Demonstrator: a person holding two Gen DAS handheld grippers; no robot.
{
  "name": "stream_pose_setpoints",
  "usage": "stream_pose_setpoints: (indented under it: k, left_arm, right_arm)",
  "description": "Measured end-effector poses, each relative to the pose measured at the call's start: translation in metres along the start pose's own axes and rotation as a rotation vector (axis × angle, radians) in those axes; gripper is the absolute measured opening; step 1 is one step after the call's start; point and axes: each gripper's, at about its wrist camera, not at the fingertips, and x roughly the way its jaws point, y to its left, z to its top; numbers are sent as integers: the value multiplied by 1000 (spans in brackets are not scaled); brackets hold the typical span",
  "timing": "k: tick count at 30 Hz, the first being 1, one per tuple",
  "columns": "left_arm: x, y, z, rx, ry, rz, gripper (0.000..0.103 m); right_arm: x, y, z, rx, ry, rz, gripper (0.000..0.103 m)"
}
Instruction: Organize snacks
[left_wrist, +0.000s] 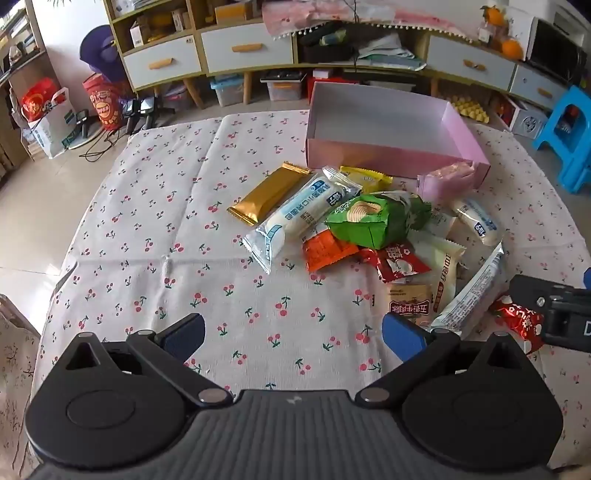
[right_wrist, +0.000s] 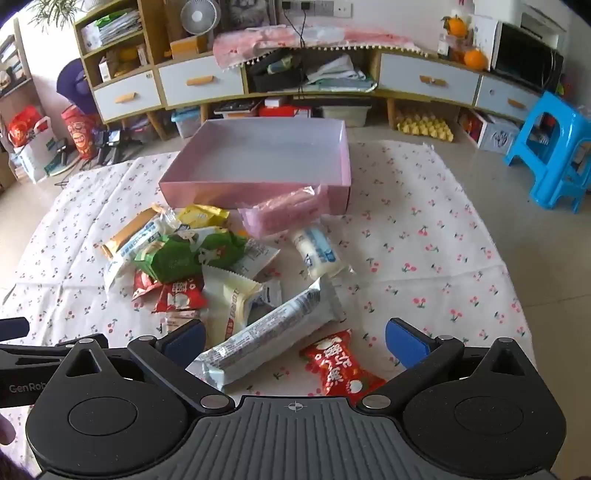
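Note:
A pile of wrapped snacks lies on the cherry-print cloth (left_wrist: 184, 229) in front of an empty pink box (left_wrist: 388, 122) (right_wrist: 258, 155). It includes a gold bar (left_wrist: 269, 194), a green pack (left_wrist: 376, 219) (right_wrist: 184, 254), a pink pack (right_wrist: 284, 212), white-blue rolls (left_wrist: 303, 218) (right_wrist: 319, 254), a long silver-white bar (right_wrist: 269, 332) and a red candy (right_wrist: 340, 365). My left gripper (left_wrist: 293, 334) is open and empty over bare cloth, left of the pile. My right gripper (right_wrist: 295, 343) is open, low over the silver-white bar and red candy, gripping nothing.
The table's edges curve round the cloth. Beyond stand a long cabinet with drawers (right_wrist: 199, 85), a blue plastic stool (right_wrist: 554, 147), bags on the floor (left_wrist: 48, 114) and storage bins under the cabinet. The right gripper's body shows at the left wrist view's right edge (left_wrist: 554, 310).

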Motion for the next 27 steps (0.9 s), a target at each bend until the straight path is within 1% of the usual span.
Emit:
stream_pose_setpoints:
  k: [3,4,5,6,9,27]
  left_arm:
    - [-1,4,-4,4,-4,6,102]
    - [-2,6,-5,5,-7,3,102]
    - [4,-2,-1,12,12,24,102]
    - [4,-2,-1,13,11,25,102]
    - [4,-3,-3,12,3,27,102]
    - [3,-5,-3,14,13,9,102]
  right_arm:
    - [3,-3,-3,35,2,26,103]
    - [3,-1,-1,19,11,17,103]
    - [6,-2,-1,23,23,24,103]
    - [2,4,-3,2,5,6,103]
    - [-2,1,-3,-5,4,14,103]
    - [-1,3,-5,-10,12,19,103]
